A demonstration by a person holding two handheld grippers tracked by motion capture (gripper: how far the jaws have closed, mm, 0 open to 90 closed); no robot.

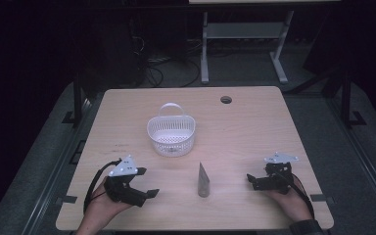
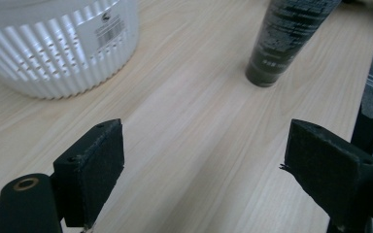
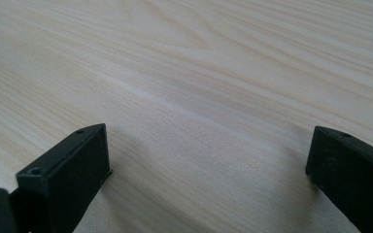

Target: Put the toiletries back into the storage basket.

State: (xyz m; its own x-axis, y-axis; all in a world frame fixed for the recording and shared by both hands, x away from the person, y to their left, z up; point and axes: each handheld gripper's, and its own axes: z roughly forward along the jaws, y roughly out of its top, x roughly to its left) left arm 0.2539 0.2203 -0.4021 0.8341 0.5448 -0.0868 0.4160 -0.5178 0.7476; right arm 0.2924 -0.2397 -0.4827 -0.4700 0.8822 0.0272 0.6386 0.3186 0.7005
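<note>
High view: a light wooden table (image 1: 254, 127) carries a white perforated basket (image 1: 171, 136) with its handle raised, standing just above the table's centre, toward 12 o'clock. A grey tapered tube (image 1: 203, 181) stands cap-down on the tabletop at 6 o'clock from the basket, well apart from it and roughly midway between the two tools. The left gripper (image 1: 144, 190), held in a hand (image 1: 100, 208) at the 7 o'clock corner of the table, points toward 3 o'clock with its jaws spread and nothing between them. The right gripper (image 1: 252, 181), held at the 5 o'clock corner, points toward 9 o'clock, likewise released and empty. A round cable hole (image 1: 226, 100) lies near the far edge at 1 o'clock. Left gripper view: both black jaws stand wide apart over bare wood grain; the ribbed wall of the basket (image 2: 58, 48) appears at 11 o'clock and the dark cap end of the tube (image 2: 272, 53) at 1 o'clock, neither touching the jaws. Right gripper view: the two jaws are spread wide just above the table (image 3: 189, 87), with only wood between them.
</note>
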